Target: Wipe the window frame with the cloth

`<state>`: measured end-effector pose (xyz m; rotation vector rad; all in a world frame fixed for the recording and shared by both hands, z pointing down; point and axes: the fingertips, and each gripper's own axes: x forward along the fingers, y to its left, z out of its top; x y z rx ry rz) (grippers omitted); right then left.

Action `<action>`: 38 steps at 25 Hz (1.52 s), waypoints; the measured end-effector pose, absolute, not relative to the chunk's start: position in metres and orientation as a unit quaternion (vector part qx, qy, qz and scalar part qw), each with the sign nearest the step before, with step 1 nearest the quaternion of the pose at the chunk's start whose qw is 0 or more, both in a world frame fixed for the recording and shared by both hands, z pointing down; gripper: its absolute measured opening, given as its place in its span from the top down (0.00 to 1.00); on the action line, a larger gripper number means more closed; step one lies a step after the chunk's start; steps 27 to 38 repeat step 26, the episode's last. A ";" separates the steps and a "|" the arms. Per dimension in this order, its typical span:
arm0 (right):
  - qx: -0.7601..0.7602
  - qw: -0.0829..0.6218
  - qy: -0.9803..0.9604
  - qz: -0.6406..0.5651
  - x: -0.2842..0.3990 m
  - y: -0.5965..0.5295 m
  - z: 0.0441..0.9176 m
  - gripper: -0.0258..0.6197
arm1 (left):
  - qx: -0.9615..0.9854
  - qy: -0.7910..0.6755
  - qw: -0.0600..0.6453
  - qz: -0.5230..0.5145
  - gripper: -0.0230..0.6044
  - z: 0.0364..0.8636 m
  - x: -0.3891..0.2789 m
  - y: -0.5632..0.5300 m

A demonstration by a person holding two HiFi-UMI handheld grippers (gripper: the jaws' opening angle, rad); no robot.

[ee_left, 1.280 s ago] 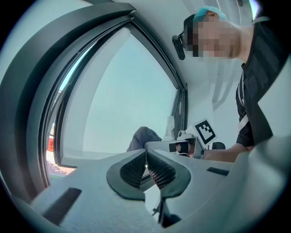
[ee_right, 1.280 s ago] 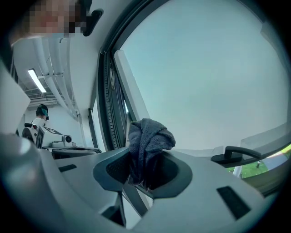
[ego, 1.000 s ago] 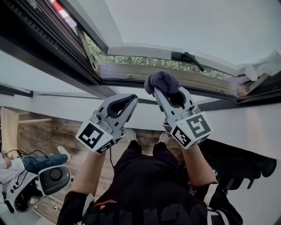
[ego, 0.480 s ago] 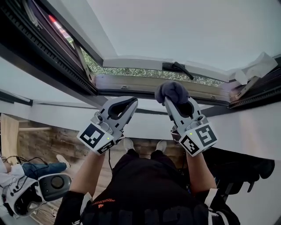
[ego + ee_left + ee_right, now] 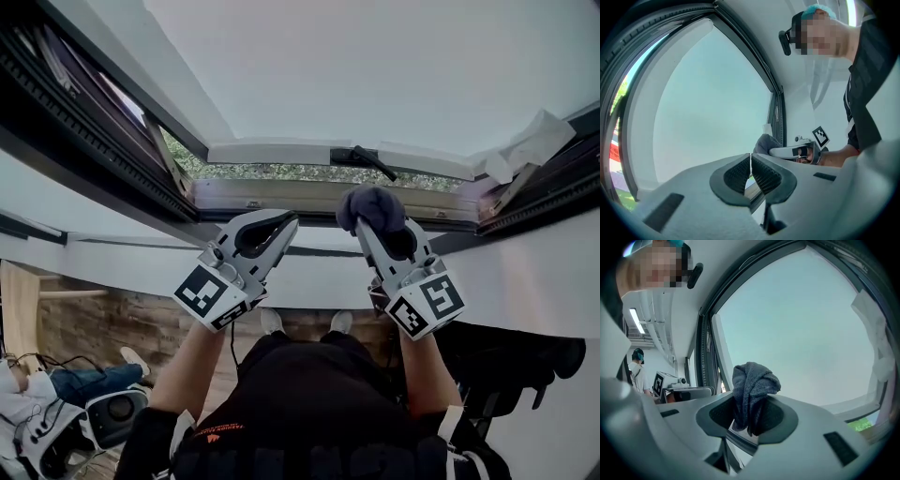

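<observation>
Grey cloth [image 5: 372,206], bunched into a wad, is pinched between the jaws of the right gripper [image 5: 373,223], which is held up at the frame [image 5: 281,195] of a tilted-open window. In the head view, the wad sits at the frame's lower rail, just beneath the black handle [image 5: 364,157]; whether it actually presses on the rail cannot be told. The right gripper view shows the cloth standing up out of the pads, its folds hanging down between them, with the pale sash [image 5: 394,66] filling the background. The left gripper [image 5: 287,219] is beside the right one, apart from it and level with the cloth. Its jaws are closed together on nothing, the ribbed pads meeting at a thin seam. Green foliage [image 5: 272,172] shows through the gap under the sash. A crumpled white tissue [image 5: 525,145] is lodged at the frame's right corner. Both forearms reach up from a black shirt [image 5: 319,403].
</observation>
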<state>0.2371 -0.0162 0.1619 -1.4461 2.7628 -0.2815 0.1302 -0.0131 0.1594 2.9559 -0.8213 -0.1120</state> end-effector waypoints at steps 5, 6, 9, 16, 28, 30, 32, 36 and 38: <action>-0.460 0.005 0.884 -0.085 0.240 -0.019 0.159 0.78 | 0.962 -0.266 0.032 -0.044 0.92 0.156 0.139 -0.019; -0.459 0.004 0.885 -0.084 0.240 -0.020 0.159 0.78 | 0.963 -0.266 0.031 -0.045 0.92 0.156 0.140 -0.020; -0.457 0.004 0.886 -0.081 0.240 -0.021 0.157 0.78 | 0.962 -0.265 0.032 -0.048 0.92 0.156 0.143 -0.022; -0.451 0.000 0.889 -0.082 0.242 -0.022 0.158 0.78 | 0.961 -0.270 0.035 -0.052 0.92 0.156 0.147 -0.024; -0.443 0.005 0.892 -0.084 0.239 -0.021 0.156 0.78 | 0.961 -0.270 0.036 -0.050 0.92 0.155 0.152 -0.021; -0.443 0.005 0.892 -0.084 0.239 -0.021 0.156 0.78 | 0.961 -0.270 0.036 -0.050 0.92 0.155 0.152 -0.021; -0.443 0.005 0.892 -0.084 0.239 -0.021 0.156 0.78 | 0.961 -0.270 0.036 -0.050 0.92 0.155 0.152 -0.021; -0.443 0.005 0.892 -0.084 0.239 -0.021 0.156 0.78 | 0.961 -0.270 0.036 -0.050 0.92 0.155 0.152 -0.021; -0.443 0.005 0.892 -0.084 0.239 -0.021 0.156 0.78 | 0.961 -0.270 0.036 -0.050 0.92 0.155 0.152 -0.021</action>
